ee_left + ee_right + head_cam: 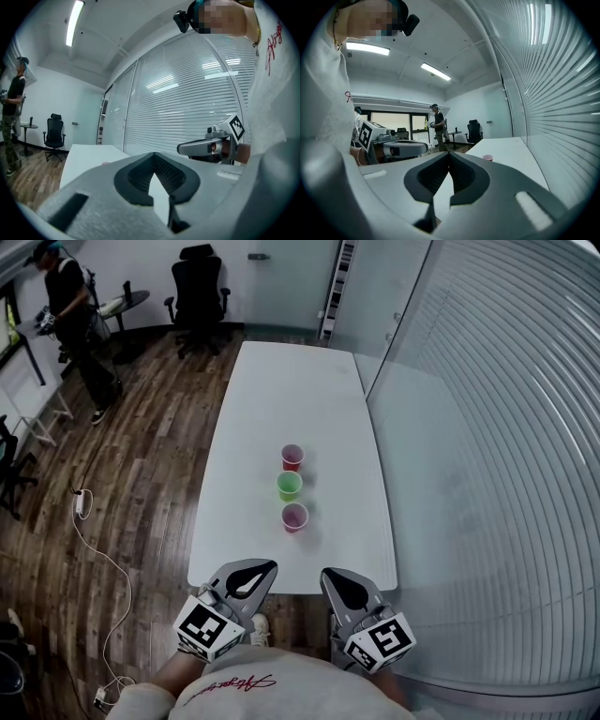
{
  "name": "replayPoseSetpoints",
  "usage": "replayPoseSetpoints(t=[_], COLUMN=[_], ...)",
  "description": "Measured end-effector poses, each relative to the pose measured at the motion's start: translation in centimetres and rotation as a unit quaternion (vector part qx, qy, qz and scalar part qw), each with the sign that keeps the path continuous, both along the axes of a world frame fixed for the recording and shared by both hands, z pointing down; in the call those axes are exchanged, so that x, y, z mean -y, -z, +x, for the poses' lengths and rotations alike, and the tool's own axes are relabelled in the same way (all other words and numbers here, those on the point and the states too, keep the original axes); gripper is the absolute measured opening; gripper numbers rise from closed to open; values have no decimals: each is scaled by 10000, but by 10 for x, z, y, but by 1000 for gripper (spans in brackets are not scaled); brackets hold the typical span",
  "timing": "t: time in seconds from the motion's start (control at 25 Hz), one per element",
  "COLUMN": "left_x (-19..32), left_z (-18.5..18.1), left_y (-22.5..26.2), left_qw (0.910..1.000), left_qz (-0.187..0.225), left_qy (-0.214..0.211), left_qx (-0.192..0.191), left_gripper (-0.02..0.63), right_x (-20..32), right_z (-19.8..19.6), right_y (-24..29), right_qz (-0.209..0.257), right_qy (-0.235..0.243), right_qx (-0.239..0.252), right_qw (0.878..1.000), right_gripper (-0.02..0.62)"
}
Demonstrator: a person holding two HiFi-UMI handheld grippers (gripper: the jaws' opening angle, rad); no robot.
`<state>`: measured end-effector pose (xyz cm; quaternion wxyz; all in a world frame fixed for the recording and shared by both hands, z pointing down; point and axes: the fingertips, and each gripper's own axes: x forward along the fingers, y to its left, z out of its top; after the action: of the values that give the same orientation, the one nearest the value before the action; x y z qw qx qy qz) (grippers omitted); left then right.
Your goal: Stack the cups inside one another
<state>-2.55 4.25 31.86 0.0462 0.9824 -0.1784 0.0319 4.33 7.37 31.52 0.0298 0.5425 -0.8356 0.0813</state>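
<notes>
Cups (289, 486) lined on table (281, 390); red shirt script (239, 685) illegible.

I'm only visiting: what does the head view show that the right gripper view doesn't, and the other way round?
Only the head view shows three cups in a row: red cup, green cup and pink cup. It also shows the wooden floor and the cable on it.

Only the right gripper view shows the ceiling lights, and the right gripper up close, its jaws closed on nothing.

Both show the white table, the left gripper, a standing person and an office chair. The right gripper view catches just a lone cup.
</notes>
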Motion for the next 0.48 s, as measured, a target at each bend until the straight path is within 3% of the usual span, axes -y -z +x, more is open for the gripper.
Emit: replayPoseSetpoints(t=[0.48], left_x=[60], left_z=[2], left_y=[-3], left_qw=[10000], left_qz=[-21], left_qy=[-77], left_qx=[5], left_gripper=[-5], right_x=[60], right_z=[-10], right_y=[-5], right_qz=[-49], right_qy=[69], right_qx=[-28], right_qw=[10000], right_gripper=[0])
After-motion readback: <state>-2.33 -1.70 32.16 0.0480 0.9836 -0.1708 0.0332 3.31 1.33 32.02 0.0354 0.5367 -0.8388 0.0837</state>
